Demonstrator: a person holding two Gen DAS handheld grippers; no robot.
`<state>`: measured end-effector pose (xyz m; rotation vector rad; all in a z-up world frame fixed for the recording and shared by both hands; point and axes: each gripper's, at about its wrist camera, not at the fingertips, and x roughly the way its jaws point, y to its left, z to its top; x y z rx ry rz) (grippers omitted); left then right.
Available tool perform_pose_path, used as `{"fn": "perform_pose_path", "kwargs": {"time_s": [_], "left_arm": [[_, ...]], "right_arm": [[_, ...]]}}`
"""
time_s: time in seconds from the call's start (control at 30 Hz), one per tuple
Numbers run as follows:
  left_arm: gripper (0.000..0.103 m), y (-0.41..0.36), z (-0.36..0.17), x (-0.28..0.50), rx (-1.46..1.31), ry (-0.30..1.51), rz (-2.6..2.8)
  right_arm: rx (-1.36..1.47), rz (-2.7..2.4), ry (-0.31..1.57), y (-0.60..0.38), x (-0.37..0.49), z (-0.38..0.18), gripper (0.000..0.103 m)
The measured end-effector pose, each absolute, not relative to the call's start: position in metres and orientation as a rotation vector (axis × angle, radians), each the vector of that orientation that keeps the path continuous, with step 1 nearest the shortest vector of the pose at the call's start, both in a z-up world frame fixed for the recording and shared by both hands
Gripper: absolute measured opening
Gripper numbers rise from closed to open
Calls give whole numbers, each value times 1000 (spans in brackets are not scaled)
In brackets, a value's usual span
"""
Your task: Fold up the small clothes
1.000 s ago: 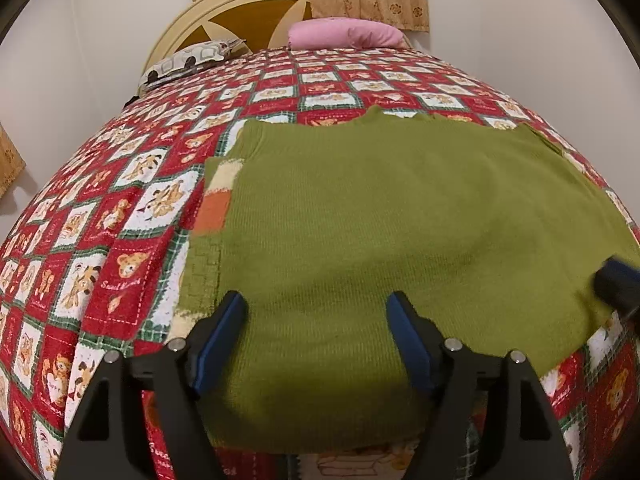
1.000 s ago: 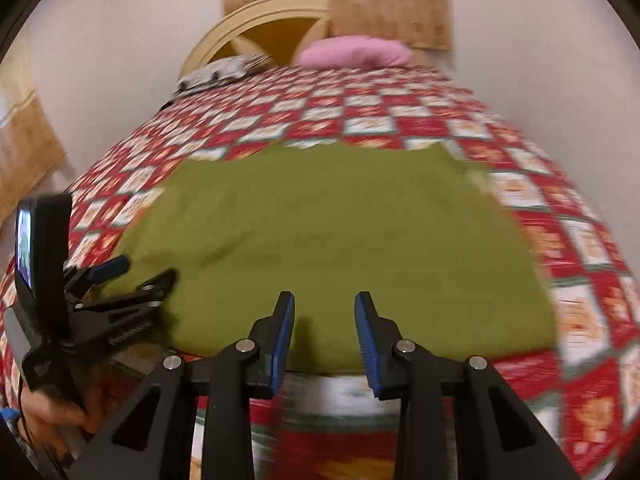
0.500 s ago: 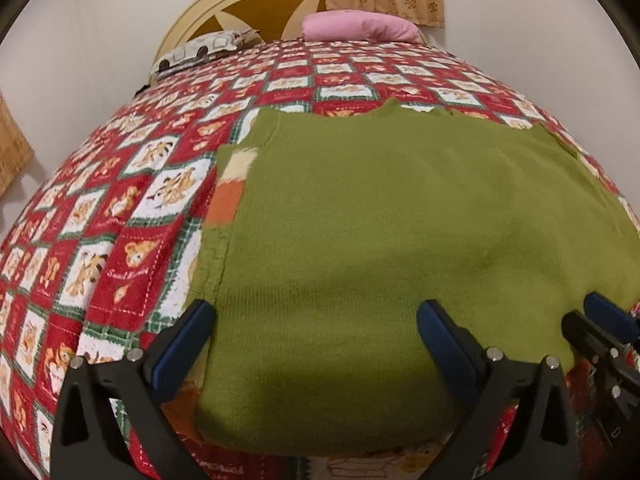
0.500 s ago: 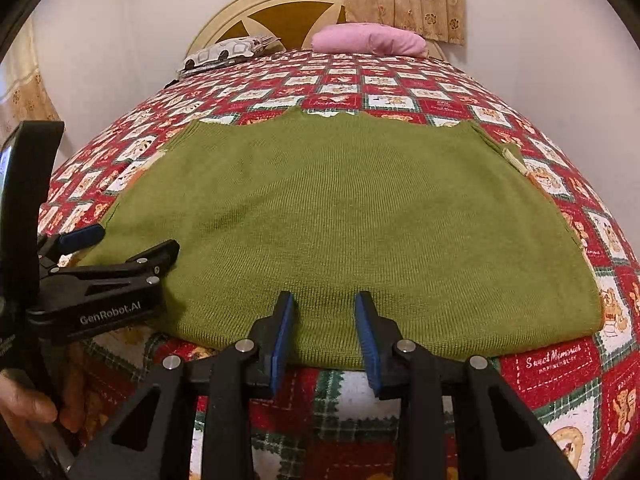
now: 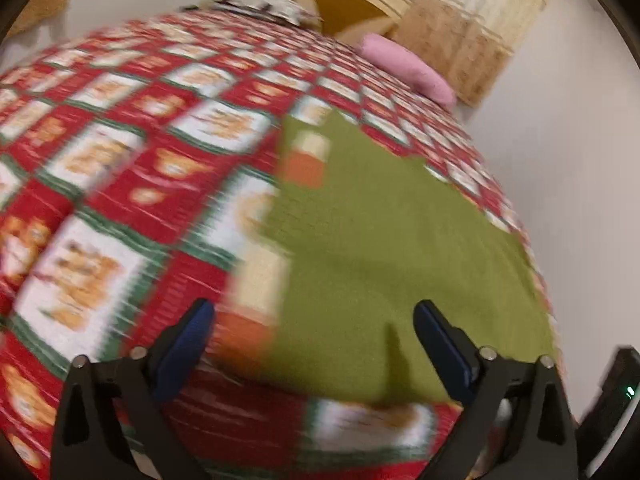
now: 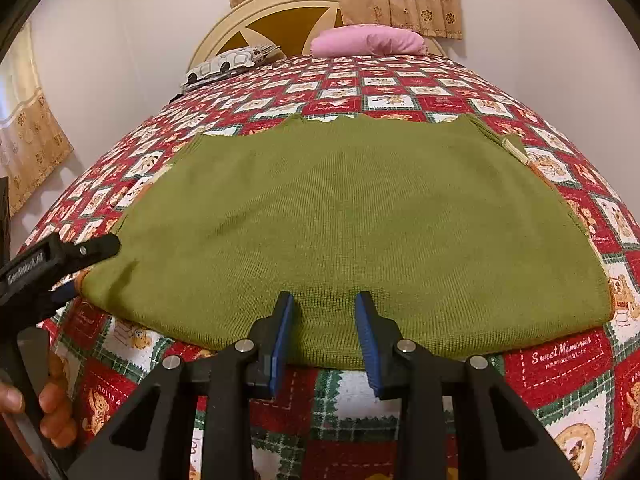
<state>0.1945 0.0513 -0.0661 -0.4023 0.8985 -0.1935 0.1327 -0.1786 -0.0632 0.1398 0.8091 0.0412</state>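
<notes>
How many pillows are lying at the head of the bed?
2. A pink pillow lies at the headboard, toward the right. A white patterned pillow lies to its left. Others may be hidden beyond the bedspread.

bed (image 6: pixel 556 364): red/white/green bear-print quilt, cream arched headboard (image 6: pixel 280 12) at far end | on it: green knit garment (image 6: pixel 352 216) spread flat near the front edge; pink pillow (image 6: pixel 368 40) and car-print pillow (image 6: pixel 228 62) by the headboard

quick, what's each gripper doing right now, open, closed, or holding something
Left gripper: jaws wide open, just closing slightly, over the green sweater edge, gripping nothing.
Right gripper: jaws partly open above the sweater hem, holding nothing.
</notes>
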Motion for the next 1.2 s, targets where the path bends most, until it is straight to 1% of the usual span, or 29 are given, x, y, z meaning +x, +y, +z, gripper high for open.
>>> {"fn": "perform_pose_path", "kwargs": {"time_s": [0.17, 0.2, 0.27, 0.33, 0.37, 0.4, 0.43, 0.47, 0.5, 0.53, 0.57, 0.63, 0.7, 0.73, 0.83, 1.0, 1.03, 1.1, 1.2], "left_arm": [[98, 27, -69, 178, -440, 891, -234], [101, 22, -68, 178, -444, 883, -235], [103, 21, -68, 185, -461, 884, -241], [102, 27, -66, 198, -520, 873, -245], [93, 32, -66, 202, -554, 869, -241], [77, 39, -66, 208, -594, 864, -234], [68, 46, -67, 213, -634, 858, -227], [54, 48, -68, 214, -640, 857, -221], [38, 49, -70, 216, -631, 859, -214], [29, 49, -72, 217, -586, 864, -202], [16, 48, -73, 215, -558, 861, -193], [12, 48, -75, 208, -544, 838, -201], [10, 45, -71, 204, -514, 815, -201], [10, 40, -67, 202, -474, 796, -202], [9, 25, -55, 192, -364, 732, -229], [9, 20, -48, 183, -301, 674, -228], [9, 24, -49, 183, -315, 672, -226], [9, 28, -49, 185, -340, 670, -225], [9, 30, -50, 185, -367, 667, -231]], "right_arm": [[152, 46, 807, -180, 132, -64, 33], [151, 46, 807, -180, 132, -64, 33], [153, 46, 807, -180, 132, -64, 33], [155, 47, 806, -180, 132, -64, 33], [154, 46, 807, -180, 132, -64, 33], [155, 47, 806, -180, 132, -64, 33], [157, 48, 805, -180, 132, -64, 33], [158, 48, 805, -180, 133, -64, 33], [157, 48, 805, -179, 133, -64, 33], [155, 47, 806, -179, 133, -64, 33], [155, 47, 806, -180, 132, -64, 33], [149, 47, 809, -179, 133, -65, 36], [135, 51, 814, -176, 133, -65, 45], [117, 55, 822, -173, 134, -64, 47], [74, 53, 830, -166, 136, -56, 48], [41, 149, 791, -158, 160, -8, 48], [44, 188, 802, -155, 171, 1, 48], [72, 290, 855, -144, 201, 14, 54], [114, 445, 958, -117, 245, 16, 55]]}}
